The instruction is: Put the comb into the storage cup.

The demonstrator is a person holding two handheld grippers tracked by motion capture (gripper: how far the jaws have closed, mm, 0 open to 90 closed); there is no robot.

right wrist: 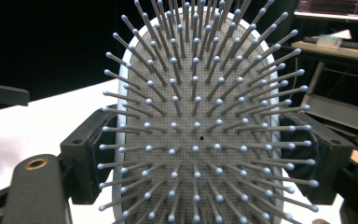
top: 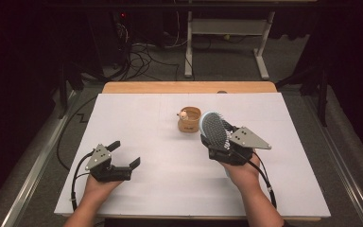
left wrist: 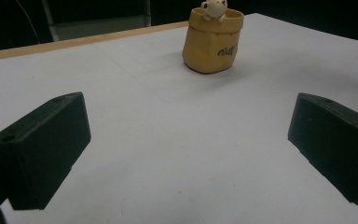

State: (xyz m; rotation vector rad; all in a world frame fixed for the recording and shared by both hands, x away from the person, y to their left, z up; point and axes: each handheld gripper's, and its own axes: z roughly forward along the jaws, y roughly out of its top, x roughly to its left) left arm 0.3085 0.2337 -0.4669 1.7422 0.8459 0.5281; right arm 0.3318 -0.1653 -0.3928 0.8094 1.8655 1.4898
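The right gripper [top: 213, 141] was clamped on a pale blue hairbrush [top: 213, 128], its two black jaws pressing the brush head from either side, as the right gripper view showed with the grey bristle pad [right wrist: 196, 135] facing the camera and the jaws set against the brush's rim. In the high view the hairbrush was lifted off the surface [top: 170, 184], tilted with its bristles turned toward the person, and its head lay just beside the tan pot [top: 189, 119], on the pot's right and slightly nearer the person; whether brush and pot touched could not be told. The tan pot stood upright on the white surface, shaped like a small sack with dark lettering on its side and a little pale figure [left wrist: 213, 8] peeking over its rim. The left gripper [top: 124, 154] rested low on the surface well apart from the pot, to the pot's left and nearer the person, and its jaws stood wide with nothing between them; the left gripper view looked along those spread jaws across bare white surface straight to the tan pot [left wrist: 213, 43] farther off. The person's right hand [top: 241, 172] held the right gripper from behind, on the near side of the pot, and the left hand [top: 97, 187] held the left gripper likewise, a black cable [top: 75, 175] trailing from it
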